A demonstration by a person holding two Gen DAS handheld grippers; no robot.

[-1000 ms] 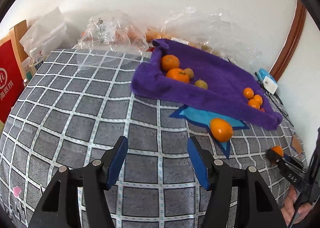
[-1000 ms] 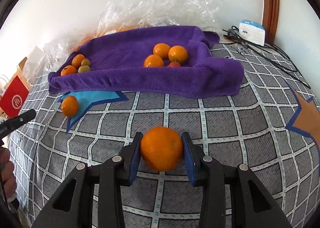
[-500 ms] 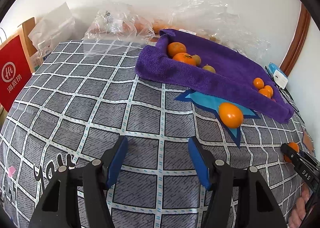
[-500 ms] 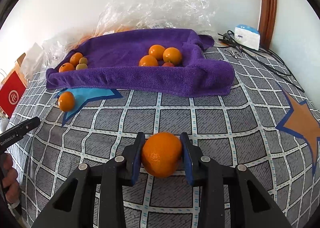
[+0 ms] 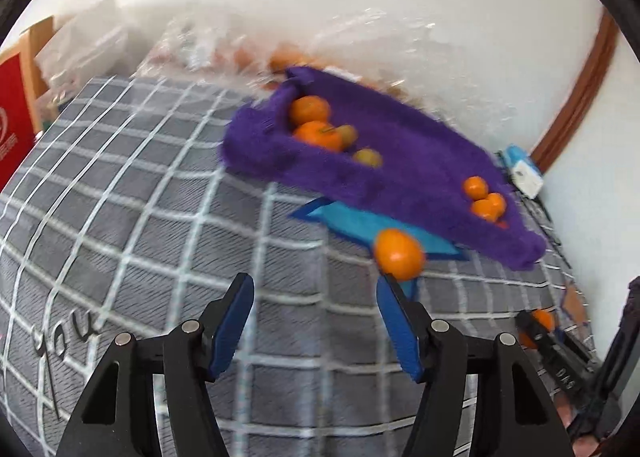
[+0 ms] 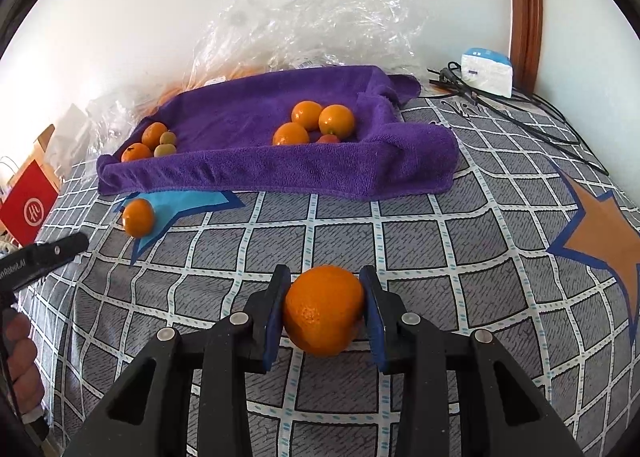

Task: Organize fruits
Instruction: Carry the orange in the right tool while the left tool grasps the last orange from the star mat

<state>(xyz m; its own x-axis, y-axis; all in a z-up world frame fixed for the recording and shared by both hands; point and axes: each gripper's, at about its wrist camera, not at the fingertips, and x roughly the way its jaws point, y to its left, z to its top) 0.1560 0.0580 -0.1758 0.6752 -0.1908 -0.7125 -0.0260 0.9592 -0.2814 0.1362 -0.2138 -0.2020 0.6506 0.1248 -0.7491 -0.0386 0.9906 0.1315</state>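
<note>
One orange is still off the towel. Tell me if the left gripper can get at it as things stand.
Probably yes. The left gripper is open and empty, and the loose orange lies on bare bedspread just ahead of its right finger, with nothing between them.

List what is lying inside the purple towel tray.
Inside the purple towel, the left corner holds two oranges and two small greenish fruits. The right corner holds three oranges and a small reddish fruit, half hidden by the front fold.
</note>
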